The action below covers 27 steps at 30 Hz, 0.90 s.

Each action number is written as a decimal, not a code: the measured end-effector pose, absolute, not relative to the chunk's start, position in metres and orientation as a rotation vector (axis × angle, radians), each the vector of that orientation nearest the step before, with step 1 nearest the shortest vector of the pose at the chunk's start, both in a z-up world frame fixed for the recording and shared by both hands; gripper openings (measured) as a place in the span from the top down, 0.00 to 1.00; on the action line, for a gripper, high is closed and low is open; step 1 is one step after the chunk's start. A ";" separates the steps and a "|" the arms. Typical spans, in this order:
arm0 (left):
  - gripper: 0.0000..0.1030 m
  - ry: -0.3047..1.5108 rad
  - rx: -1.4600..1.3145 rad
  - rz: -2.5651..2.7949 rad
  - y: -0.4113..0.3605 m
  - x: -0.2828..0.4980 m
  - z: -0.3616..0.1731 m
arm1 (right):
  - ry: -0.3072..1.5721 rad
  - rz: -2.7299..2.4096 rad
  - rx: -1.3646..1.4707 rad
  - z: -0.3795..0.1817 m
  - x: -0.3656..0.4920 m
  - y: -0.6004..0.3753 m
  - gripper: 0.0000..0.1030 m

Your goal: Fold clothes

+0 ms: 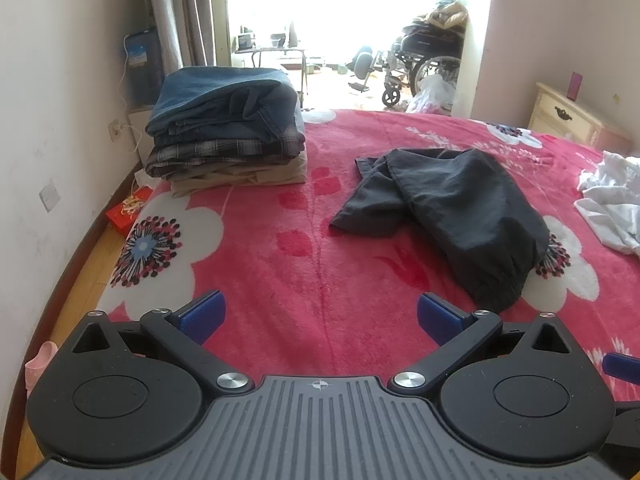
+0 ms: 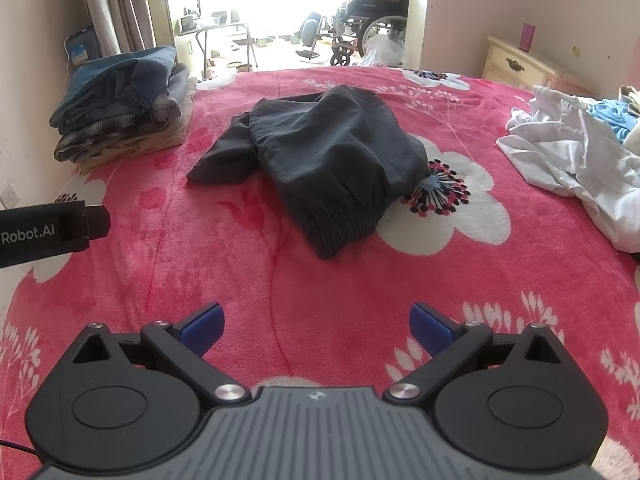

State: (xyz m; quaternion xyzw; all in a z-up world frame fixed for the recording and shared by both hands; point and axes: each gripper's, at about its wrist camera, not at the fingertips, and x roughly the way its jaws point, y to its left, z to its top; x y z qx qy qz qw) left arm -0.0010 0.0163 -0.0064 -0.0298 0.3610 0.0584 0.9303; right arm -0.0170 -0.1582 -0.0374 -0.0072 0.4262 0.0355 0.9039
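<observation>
A crumpled dark grey pair of trousers (image 1: pixel 448 216) (image 2: pixel 324 160) lies in the middle of the bed, elastic waistband toward me. My left gripper (image 1: pixel 320 316) hovers open over the pink blanket, short and left of the garment, nothing between its blue pads. My right gripper (image 2: pixel 316 328) is open too, just in front of the waistband, holding nothing. A stack of folded clothes (image 1: pixel 228 124) (image 2: pixel 124 100), jeans on top, sits at the bed's far left. A heap of unfolded white and blue clothes (image 2: pixel 580 152) (image 1: pixel 612 200) lies at the right.
The bed carries a pink floral blanket (image 1: pixel 280 248) (image 2: pixel 460 280). The left gripper's body (image 2: pixel 44 232) pokes in at the right wrist view's left edge. A wall runs along the left; a nightstand (image 2: pixel 520 64) stands far right and a wheelchair (image 1: pixel 428 60) beyond the bed.
</observation>
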 end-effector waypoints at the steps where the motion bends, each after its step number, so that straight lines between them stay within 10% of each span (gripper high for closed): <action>1: 0.00 0.739 -0.062 0.120 0.016 -0.001 -0.006 | 0.881 0.073 -0.015 -0.037 -0.017 -0.158 0.02; 27: 0.00 0.628 0.082 -0.133 -0.028 0.021 -0.025 | 0.802 0.048 0.044 -0.025 0.011 -0.226 0.02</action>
